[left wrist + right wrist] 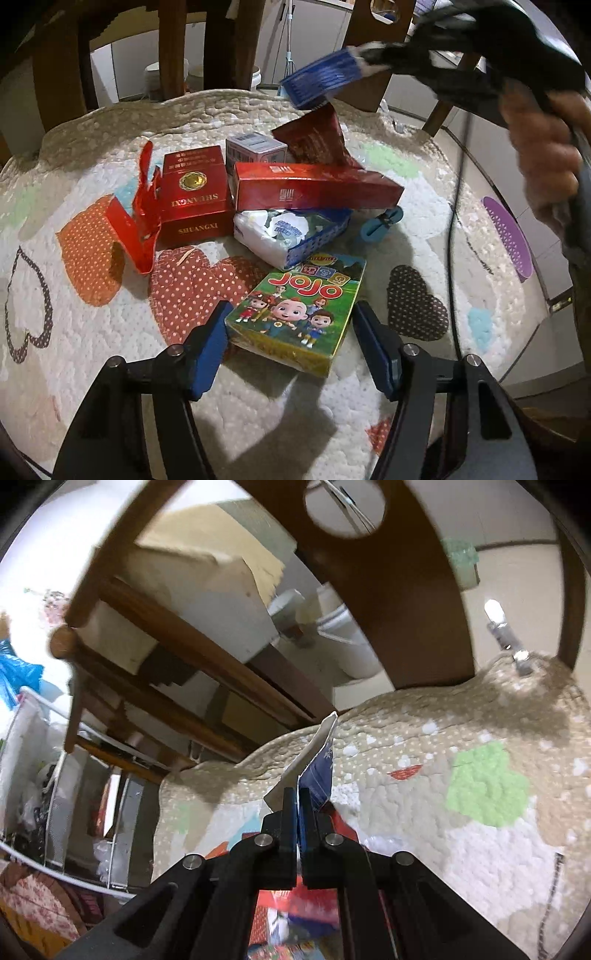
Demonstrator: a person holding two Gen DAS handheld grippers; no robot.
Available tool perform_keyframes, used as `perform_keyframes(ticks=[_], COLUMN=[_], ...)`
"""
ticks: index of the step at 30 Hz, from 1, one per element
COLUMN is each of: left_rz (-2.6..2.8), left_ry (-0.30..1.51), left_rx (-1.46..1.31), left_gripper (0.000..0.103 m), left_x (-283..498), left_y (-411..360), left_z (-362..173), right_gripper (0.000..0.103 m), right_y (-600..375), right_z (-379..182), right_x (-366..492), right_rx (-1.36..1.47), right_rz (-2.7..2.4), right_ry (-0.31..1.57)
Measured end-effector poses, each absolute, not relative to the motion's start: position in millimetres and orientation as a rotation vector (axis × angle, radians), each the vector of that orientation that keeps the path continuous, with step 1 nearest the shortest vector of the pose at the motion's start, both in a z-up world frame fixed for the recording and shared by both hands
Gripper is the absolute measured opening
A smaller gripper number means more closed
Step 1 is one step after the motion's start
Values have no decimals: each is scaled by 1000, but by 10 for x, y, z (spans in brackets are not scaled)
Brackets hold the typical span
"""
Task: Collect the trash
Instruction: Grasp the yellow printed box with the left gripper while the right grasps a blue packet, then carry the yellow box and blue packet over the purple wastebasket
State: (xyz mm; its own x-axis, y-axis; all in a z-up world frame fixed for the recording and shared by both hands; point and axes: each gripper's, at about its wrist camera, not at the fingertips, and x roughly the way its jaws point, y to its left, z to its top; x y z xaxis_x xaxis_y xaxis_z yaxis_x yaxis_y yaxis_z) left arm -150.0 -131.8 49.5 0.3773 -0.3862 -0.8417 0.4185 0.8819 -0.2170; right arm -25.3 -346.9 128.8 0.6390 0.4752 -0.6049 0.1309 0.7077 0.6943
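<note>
The left gripper (290,347) is hanging with jaws parted astride the green JOJO box (299,310), its pads not touching it. The box is lying on the quilted heart-print cover (92,362), with red cartons (317,186) and a tissue pack (288,232) piled beyond. Above them the right gripper (297,797) is pinching a blue wrapper (321,79). Wooden chairs (173,48) are standing behind.

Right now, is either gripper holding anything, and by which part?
The right gripper is shut on a blue-and-white wrapper, pinched at one end. The left gripper straddles the JoJo box, holding nothing.
</note>
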Motion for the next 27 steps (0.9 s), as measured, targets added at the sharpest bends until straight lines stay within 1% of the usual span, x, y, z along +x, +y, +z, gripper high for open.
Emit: perform_keyframes(ticks=[9, 17, 27], left_rz=[-499, -503, -520], left_ry=[1057, 1036, 1018], left_rx=[21, 38, 93], left_gripper=[64, 60, 60], left_x=[-1653, -1722, -1805], left_y=[-1261, -1345, -1565], left_z=[694, 872, 1014], right_gripper=[1, 1, 1], right_y=[-3856, -4245, -4854], right_z=[1493, 1386, 1266], right_x=[-917, -1533, -2190], right_rx=[789, 778, 823], right_rz=[196, 110, -19], right_ry=[824, 831, 805])
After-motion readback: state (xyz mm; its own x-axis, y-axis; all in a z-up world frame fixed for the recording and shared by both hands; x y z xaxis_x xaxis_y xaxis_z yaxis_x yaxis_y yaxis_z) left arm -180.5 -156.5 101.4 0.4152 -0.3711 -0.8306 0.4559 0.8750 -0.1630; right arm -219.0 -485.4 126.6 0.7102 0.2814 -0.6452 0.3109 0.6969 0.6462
